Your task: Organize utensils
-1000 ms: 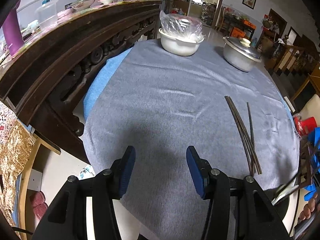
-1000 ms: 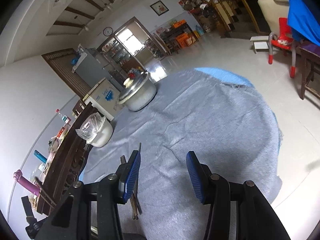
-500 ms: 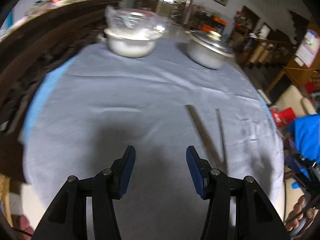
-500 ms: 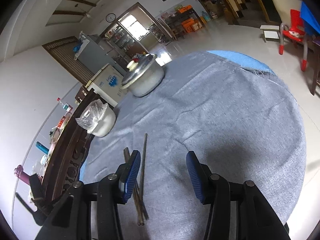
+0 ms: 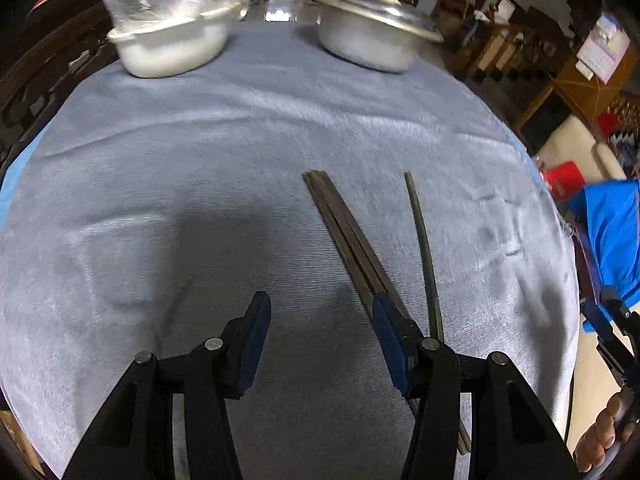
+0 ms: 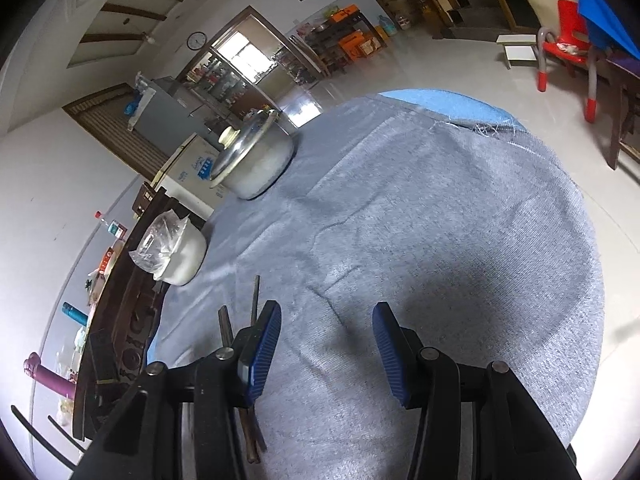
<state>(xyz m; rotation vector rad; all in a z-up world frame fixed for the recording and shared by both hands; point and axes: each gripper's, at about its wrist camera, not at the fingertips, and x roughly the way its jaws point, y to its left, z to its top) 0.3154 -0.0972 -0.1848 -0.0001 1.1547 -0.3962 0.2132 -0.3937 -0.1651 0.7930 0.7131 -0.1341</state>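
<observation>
Several dark chopsticks lie on a round table under a grey cloth (image 5: 200, 184). In the left wrist view a tight bundle of chopsticks (image 5: 344, 232) runs from the table's middle toward my right finger, and a single chopstick (image 5: 424, 248) lies just right of it. My left gripper (image 5: 320, 336) is open and empty, low over the cloth, with the bundle passing under its right fingertip. In the right wrist view the chopsticks (image 6: 226, 330) show partly hidden behind the left finger. My right gripper (image 6: 326, 344) is open and empty above the cloth (image 6: 440, 240).
A white bowl covered with plastic (image 5: 168, 44) and a lidded metal pot (image 5: 372, 36) stand at the table's far side; both show in the right wrist view, the bowl (image 6: 176, 252) and the pot (image 6: 252, 168). A dark carved sideboard (image 6: 120, 320) borders the table's left.
My left gripper has swung right and moved forward toward the chopsticks, so the bundle now reaches its right finger. My right gripper has lowered and tilted toward the table. Both stayed open.
</observation>
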